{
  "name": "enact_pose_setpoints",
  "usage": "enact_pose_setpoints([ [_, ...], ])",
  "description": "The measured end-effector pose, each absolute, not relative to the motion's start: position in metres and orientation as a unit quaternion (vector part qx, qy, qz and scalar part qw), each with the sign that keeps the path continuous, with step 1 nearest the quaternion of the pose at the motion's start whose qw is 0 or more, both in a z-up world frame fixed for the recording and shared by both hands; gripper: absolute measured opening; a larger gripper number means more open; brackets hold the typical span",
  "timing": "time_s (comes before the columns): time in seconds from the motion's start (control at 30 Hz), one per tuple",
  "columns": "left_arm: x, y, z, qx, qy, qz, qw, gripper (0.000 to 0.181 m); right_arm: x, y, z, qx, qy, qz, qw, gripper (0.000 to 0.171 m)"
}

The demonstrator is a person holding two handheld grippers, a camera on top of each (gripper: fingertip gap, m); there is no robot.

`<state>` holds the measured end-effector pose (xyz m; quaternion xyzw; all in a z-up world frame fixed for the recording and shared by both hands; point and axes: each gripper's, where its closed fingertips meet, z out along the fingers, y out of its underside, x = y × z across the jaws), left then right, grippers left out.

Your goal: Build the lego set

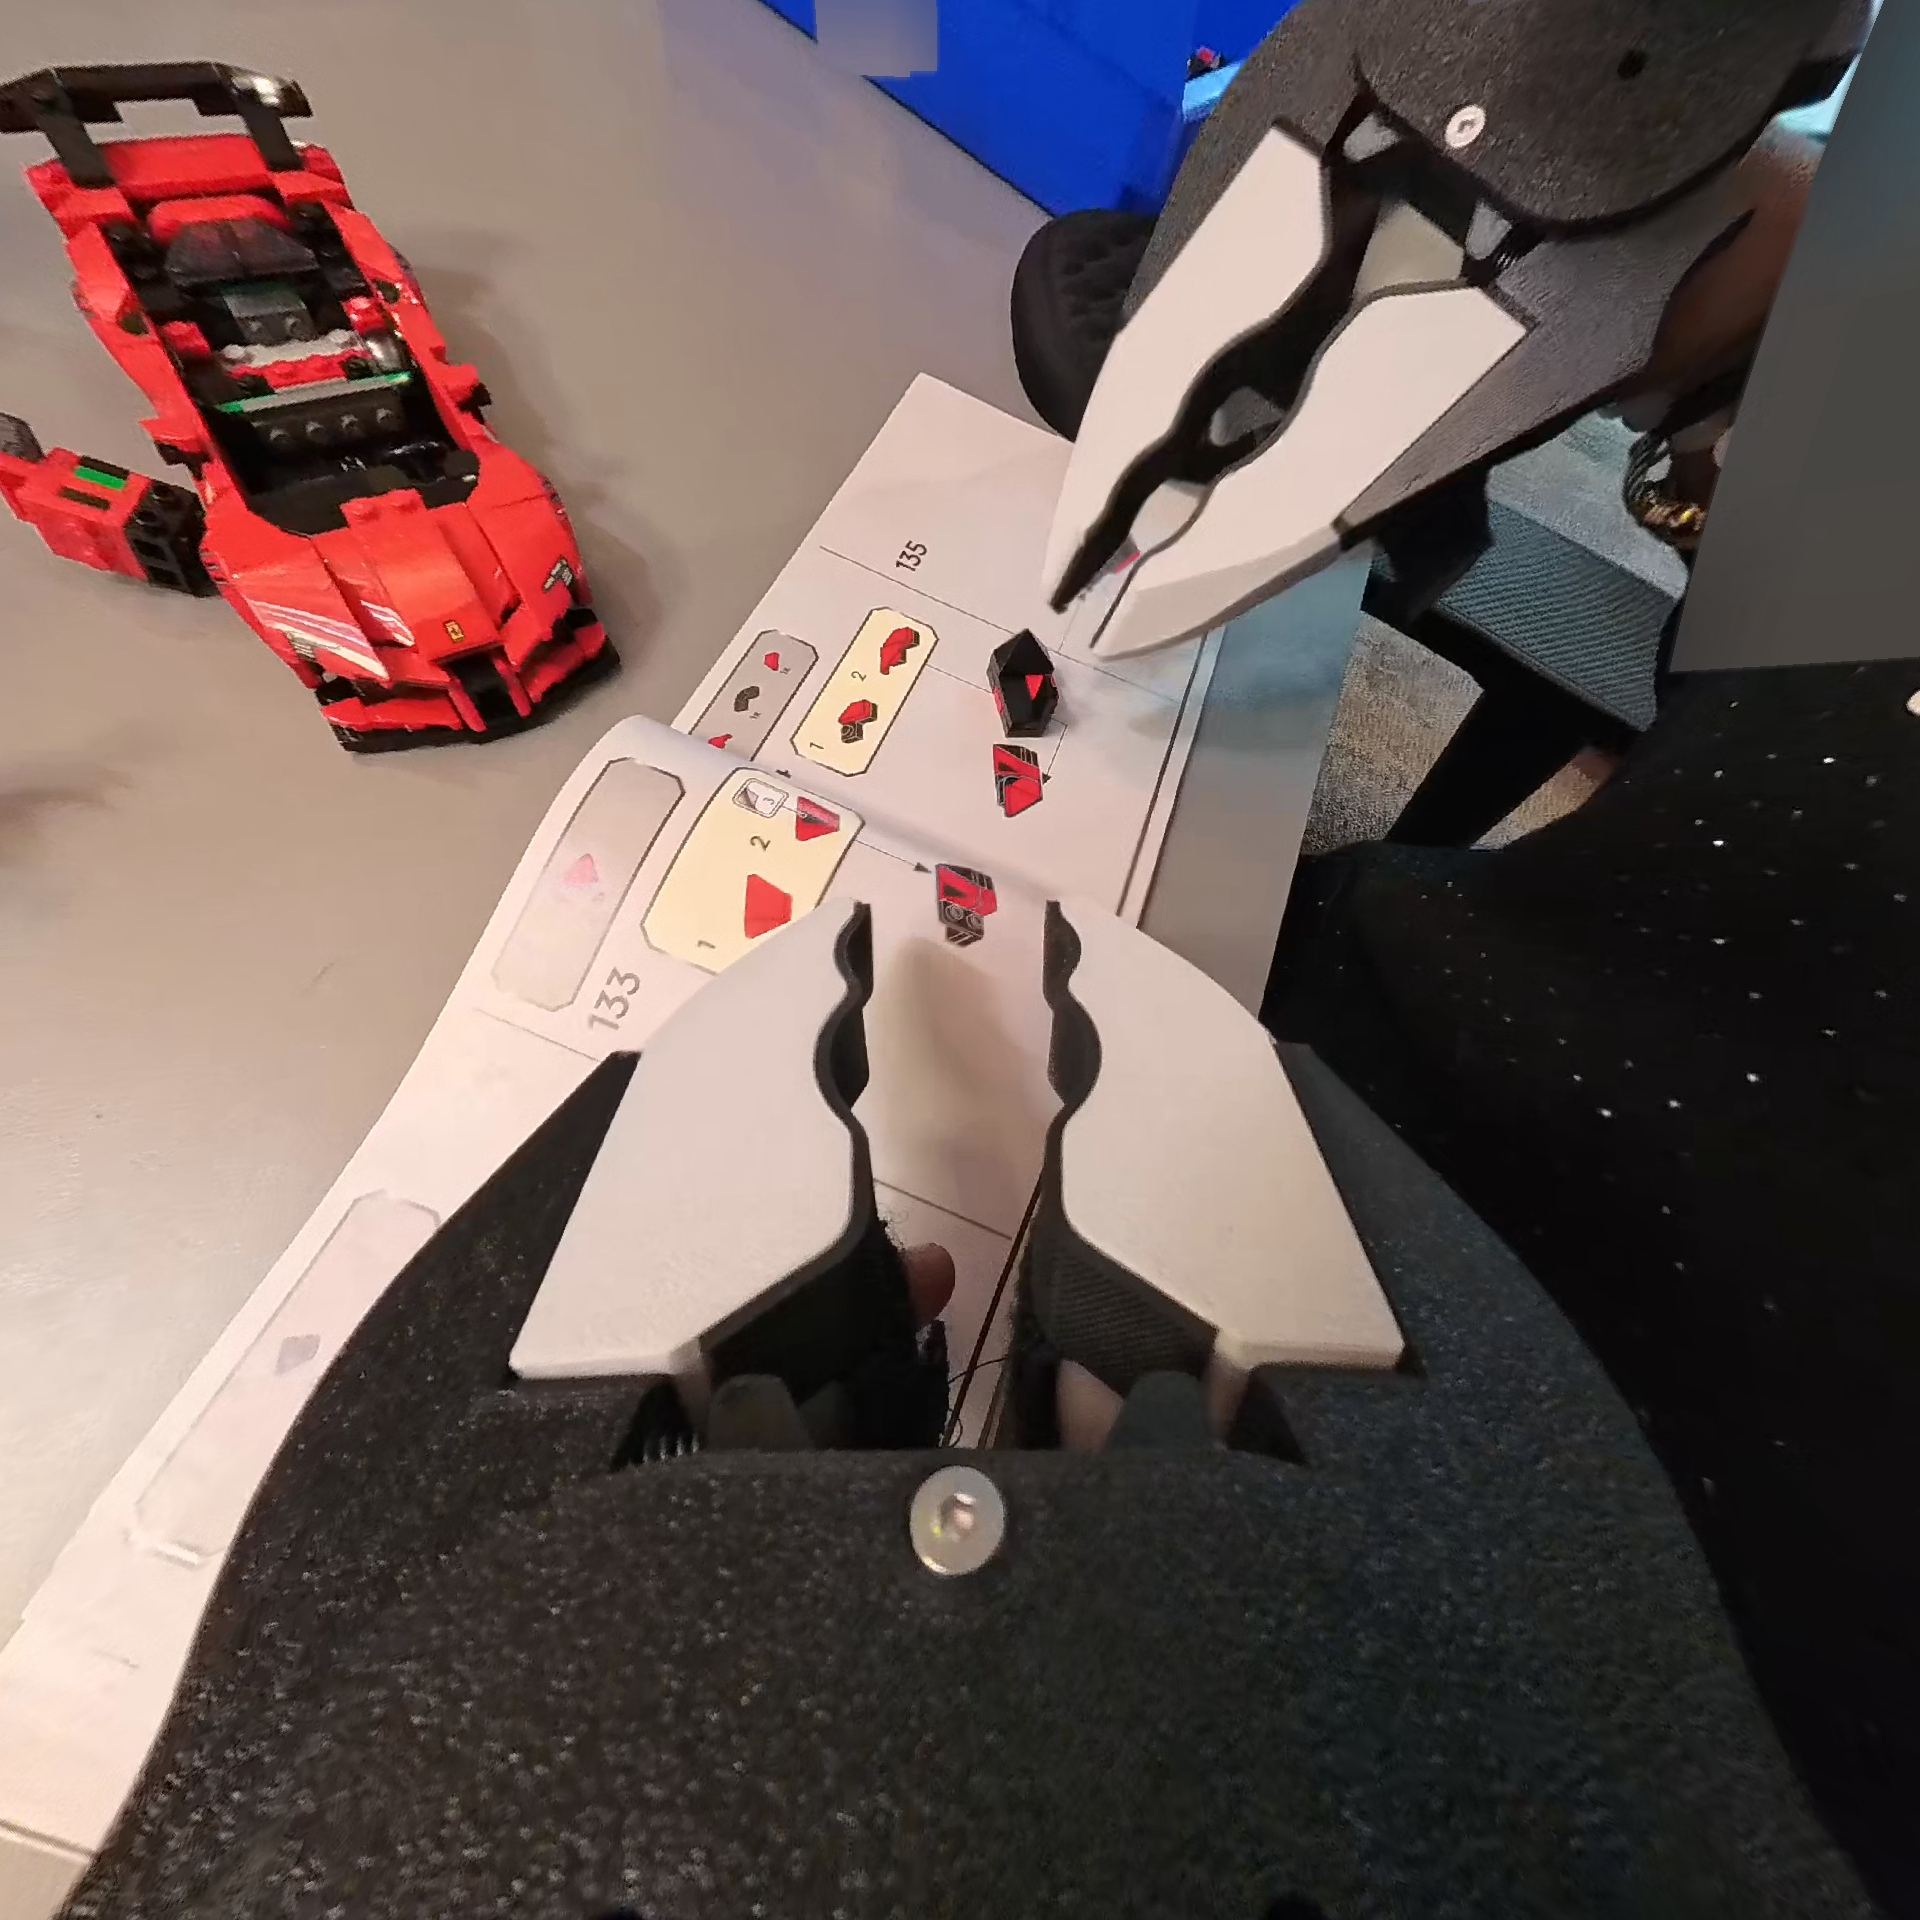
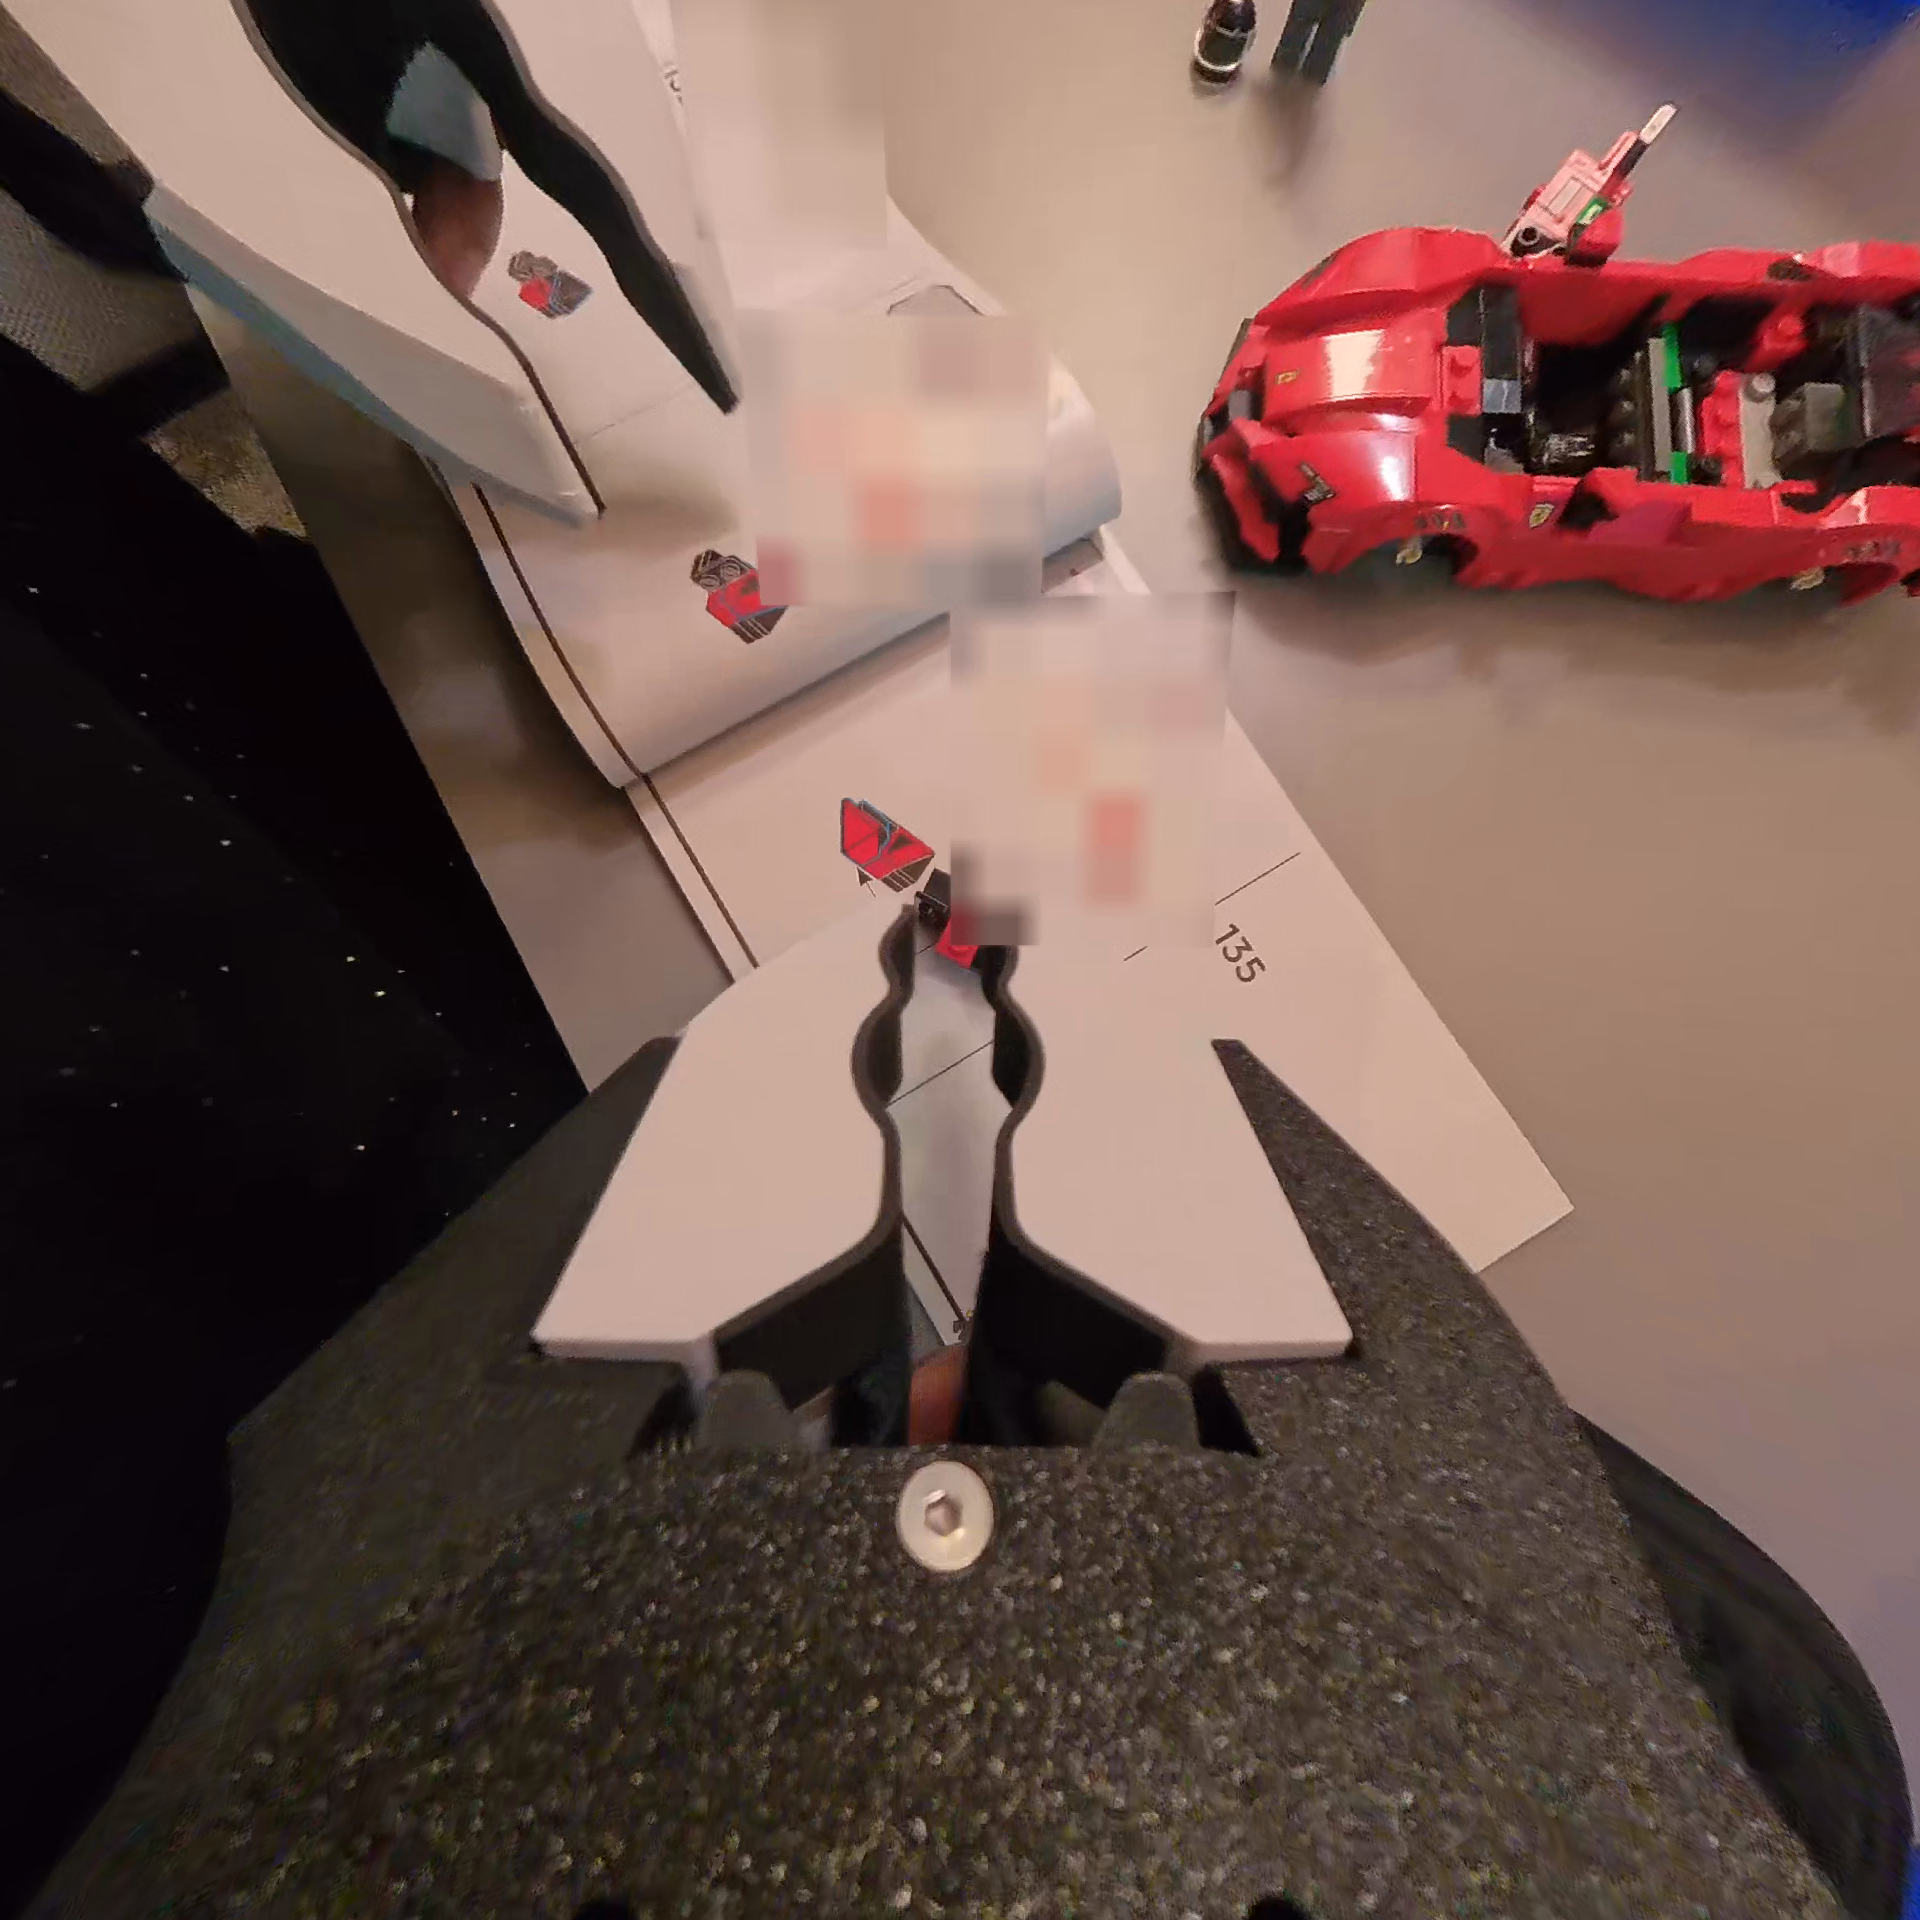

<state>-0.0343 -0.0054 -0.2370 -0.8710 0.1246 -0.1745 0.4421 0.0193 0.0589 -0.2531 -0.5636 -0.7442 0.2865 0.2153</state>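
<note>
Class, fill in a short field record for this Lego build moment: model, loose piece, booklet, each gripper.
model: red Lego car, partly built, on the grey table
loose piece: small black-and-red piece lying on the open instruction booklet
left gripper: jaws open, empty, over the booklet
right gripper: jaws slightly apart, tips just short of the piece

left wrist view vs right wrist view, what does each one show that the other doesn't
Only the left wrist view shows the blue box beyond the booklet and the car's black rear wing. Only the right wrist view shows a person's shoes on the floor. Both show the red lego car on the grey table, the open instruction booklet, the small black-and-red piece lying on it, and both hand-held grippers: left, right.
</note>
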Motion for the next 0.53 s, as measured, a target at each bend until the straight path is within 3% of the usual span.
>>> enact_pose_setpoints([
  [0.53,-0.039,-0.009,-0.238,-0.868,0.122,-0.182,0.445,0.016,0.024,0.058,-0.263,-0.58,-0.743,0.278,0.186,0.0],
])
